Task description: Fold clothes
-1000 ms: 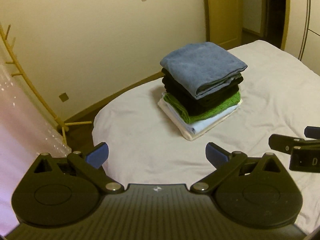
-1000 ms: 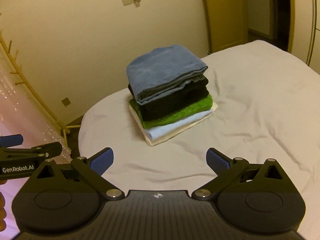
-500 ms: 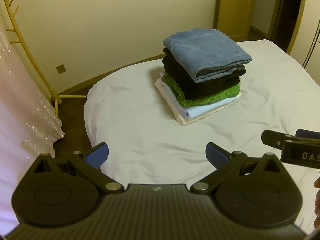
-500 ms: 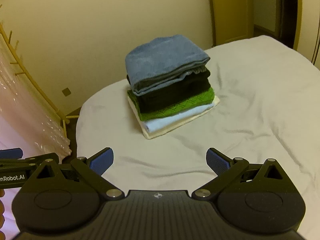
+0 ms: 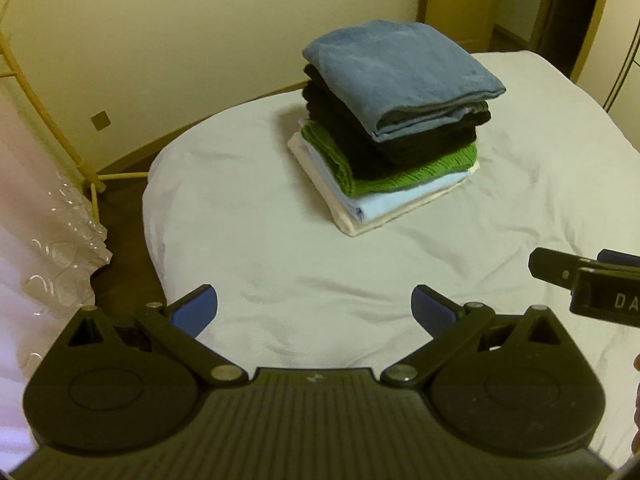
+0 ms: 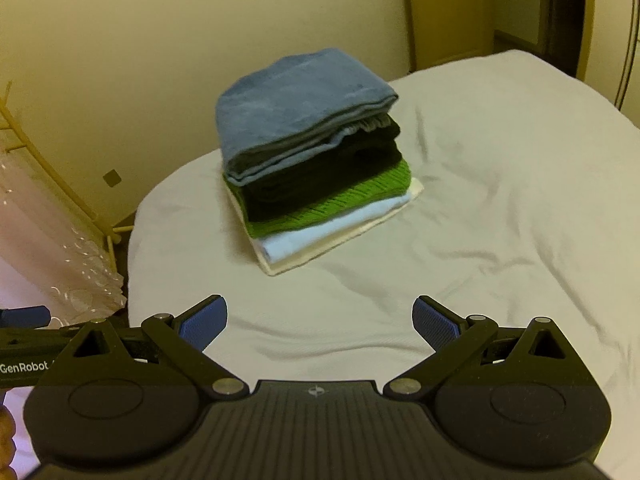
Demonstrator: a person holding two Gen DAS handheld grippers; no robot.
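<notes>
A stack of folded clothes [image 5: 394,128] is set on a bed covered by a white sheet [image 5: 280,264], toward the far left part of the mattress as seen from both wrist views. The stack is made up, from the top down, of a blue folded garment [image 5: 396,68], a black garment [image 5: 404,140], a green knitted garment [image 5: 408,178], a pale blue garment [image 5: 400,202] and a cream garment [image 5: 380,222] at the bottom, each laid on the one beneath. The sheet is creased between the stack and the near edge. The left gripper [image 5: 315,308] is held above the near part of the bed with its jaws spread wide and nothing between the blue pads [image 5: 196,310]. The right gripper [image 6: 320,320] is likewise held wide, empty, above the sheet just beside the left one; its black tip is seen at the right margin of the left wrist view. Both grippers are kept well apart from the stack. A cream wall [image 6: 120,60] is seen behind the bed, with a yellow rack [image 5: 48,120] and a clear plastic cover [image 5: 44,248] at the left, and a wooden door [image 5: 460,0] at the far right.
</notes>
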